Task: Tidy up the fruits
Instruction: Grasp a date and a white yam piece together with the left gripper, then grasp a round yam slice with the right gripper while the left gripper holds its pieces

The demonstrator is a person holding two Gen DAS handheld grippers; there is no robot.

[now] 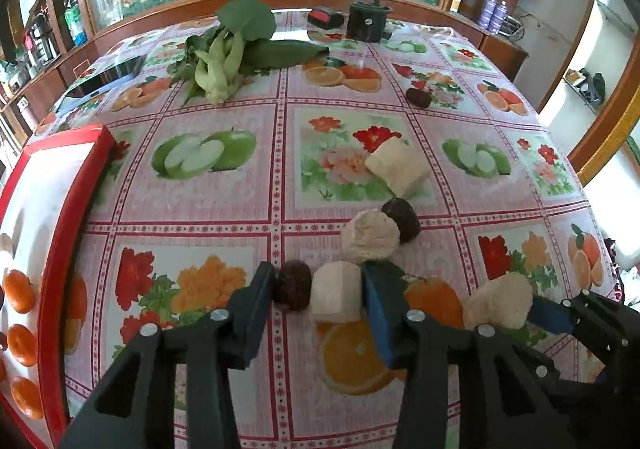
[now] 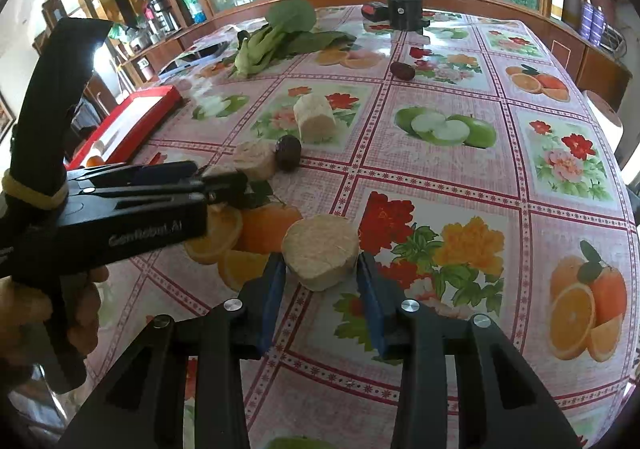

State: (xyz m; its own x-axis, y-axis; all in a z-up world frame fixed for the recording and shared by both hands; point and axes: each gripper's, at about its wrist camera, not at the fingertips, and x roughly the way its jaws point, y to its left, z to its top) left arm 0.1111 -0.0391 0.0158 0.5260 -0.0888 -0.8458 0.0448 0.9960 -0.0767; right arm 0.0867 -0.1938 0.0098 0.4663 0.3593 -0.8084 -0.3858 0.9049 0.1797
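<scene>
Left wrist view showed the left claw [image 1: 318, 299] spread wide around a dark date [image 1: 294, 289] and a pale fruit chunk [image 1: 337, 297] on the patterned worktop [image 1: 224, 209], fingers not touching either. A red tray [image 1: 64, 249] at the left held tangerines [image 1: 18, 291]. In the right wrist view, the right claw [image 2: 320, 277] was spread around a round pale slice [image 2: 320, 249], seemingly not pinching it.
</scene>
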